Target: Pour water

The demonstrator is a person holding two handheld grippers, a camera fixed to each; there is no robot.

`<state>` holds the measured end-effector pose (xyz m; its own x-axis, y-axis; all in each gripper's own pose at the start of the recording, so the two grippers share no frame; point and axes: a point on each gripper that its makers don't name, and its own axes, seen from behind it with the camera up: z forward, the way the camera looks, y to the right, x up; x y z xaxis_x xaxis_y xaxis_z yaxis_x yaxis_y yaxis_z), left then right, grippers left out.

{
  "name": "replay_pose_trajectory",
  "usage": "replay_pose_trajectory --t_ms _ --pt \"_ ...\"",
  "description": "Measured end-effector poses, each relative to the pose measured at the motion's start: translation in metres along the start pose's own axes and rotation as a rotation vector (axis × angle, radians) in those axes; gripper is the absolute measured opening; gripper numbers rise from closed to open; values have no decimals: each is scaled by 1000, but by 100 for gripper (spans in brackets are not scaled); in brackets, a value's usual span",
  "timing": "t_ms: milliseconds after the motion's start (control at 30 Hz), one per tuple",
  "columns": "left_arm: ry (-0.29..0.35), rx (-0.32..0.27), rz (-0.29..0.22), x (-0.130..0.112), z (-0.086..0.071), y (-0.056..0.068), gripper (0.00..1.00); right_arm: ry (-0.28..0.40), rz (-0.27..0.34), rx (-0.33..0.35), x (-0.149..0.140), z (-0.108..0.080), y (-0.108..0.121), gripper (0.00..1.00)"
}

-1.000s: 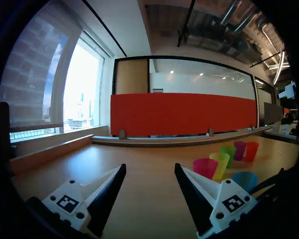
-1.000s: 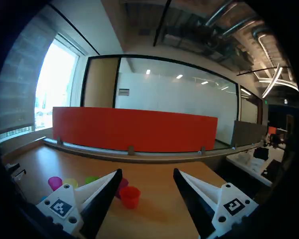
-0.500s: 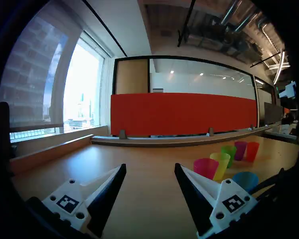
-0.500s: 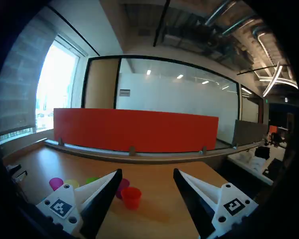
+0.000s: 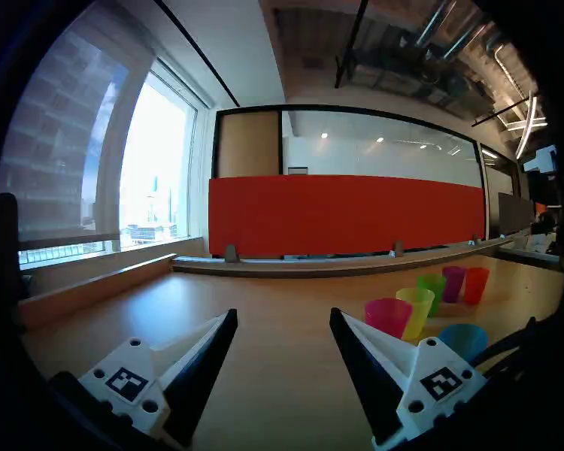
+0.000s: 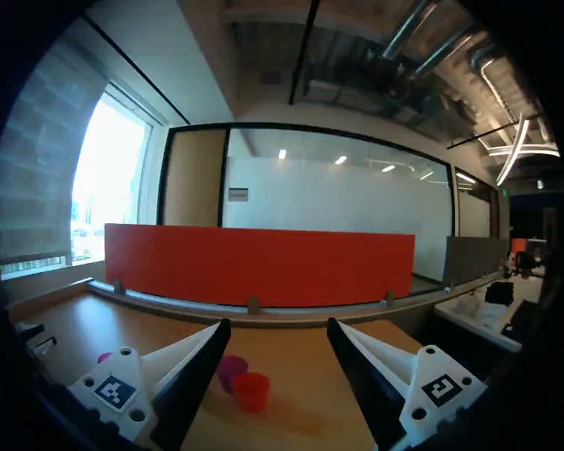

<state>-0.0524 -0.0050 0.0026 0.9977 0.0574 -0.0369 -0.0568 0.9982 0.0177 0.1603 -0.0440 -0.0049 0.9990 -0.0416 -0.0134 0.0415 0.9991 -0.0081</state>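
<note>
- Left tongs [image 5: 282,353] released, jaws wide apart, nothing between them; held low over the desk [image 5: 267,301] and aimed at its far edge, where the red partition [image 5: 342,214] stands.
- Right tongs [image 6: 278,361] also released and empty, aimed at the same far edge.
- Task's things are six plastic cups, all upright with mouths up, grouped on the desk's right part in the left gripper view: pink cup [image 5: 387,316], yellow cup [image 5: 419,307], green cup [image 5: 433,289], purple cup [image 5: 453,282], orange-red cup [image 5: 475,284], blue cup [image 5: 462,340].
- Key relation, left side: the group lies ahead and to the right of the left tongs' line. The pink cup is just past the right finger; the blue cup is closest to the near edge.
- Key relation, right side: in the right gripper view the orange-red cup sits ahead, almost in the gap and a bit left of centre, with the purple cup just beside it; touching or not, cannot tell.
- Judgement: right tongs are nearer the orange-red/purple end, left tongs nearer the pink/blue end.
- Which cup holds water: cannot tell.
- Long axes are vertical, so the next grasp likely wants a side-on approach around a cup wall.
</note>
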Motion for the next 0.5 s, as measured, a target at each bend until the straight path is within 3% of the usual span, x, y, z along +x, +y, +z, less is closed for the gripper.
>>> replay_pose_trajectory --t_ms 200,500 --pt "0 0 0 0 0 0 91 37 3 9 1 -2 3 99" --pt "-1 0 0 1 0 0 91 51 5 30 -34 -1 7 99"
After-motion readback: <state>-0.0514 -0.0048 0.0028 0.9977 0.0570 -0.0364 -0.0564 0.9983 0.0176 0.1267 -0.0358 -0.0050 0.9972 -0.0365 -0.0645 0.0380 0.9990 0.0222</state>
